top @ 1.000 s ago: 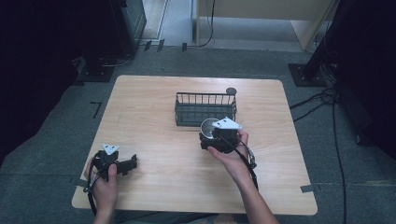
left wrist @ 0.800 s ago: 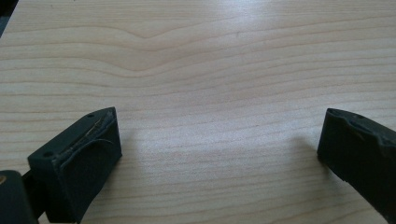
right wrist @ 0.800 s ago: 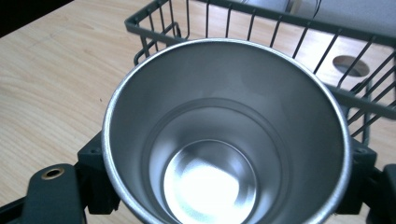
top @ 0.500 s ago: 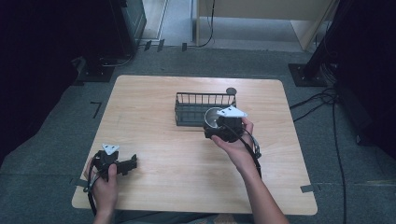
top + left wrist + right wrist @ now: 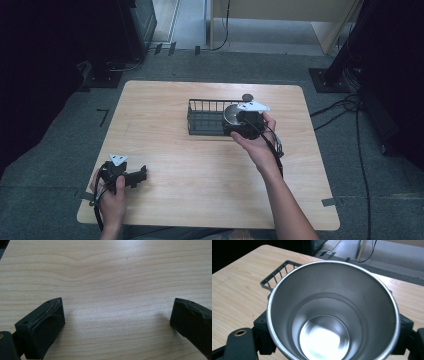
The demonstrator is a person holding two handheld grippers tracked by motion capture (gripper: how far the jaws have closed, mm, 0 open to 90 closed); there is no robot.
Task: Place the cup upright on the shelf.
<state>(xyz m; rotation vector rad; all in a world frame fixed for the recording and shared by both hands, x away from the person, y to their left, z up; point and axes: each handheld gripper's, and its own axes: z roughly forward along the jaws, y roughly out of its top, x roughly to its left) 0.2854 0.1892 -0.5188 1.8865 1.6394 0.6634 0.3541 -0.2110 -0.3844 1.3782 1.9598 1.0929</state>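
One steel cup [image 5: 332,315] sits clamped in your right gripper [image 5: 239,121], now lifted from mid-table to the wire basket [image 5: 205,120] at upper centre; left gripper [image 5: 131,176] rests wide open.

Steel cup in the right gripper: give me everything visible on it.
The round, shiny steel cup has a thin rolled rim, walls tapering to a flat, glare-lit bottom, and is empty. Its mouth faces the right gripper's camera. The right gripper is shut on its sides, holding it off the table at the black wire basket's right end.
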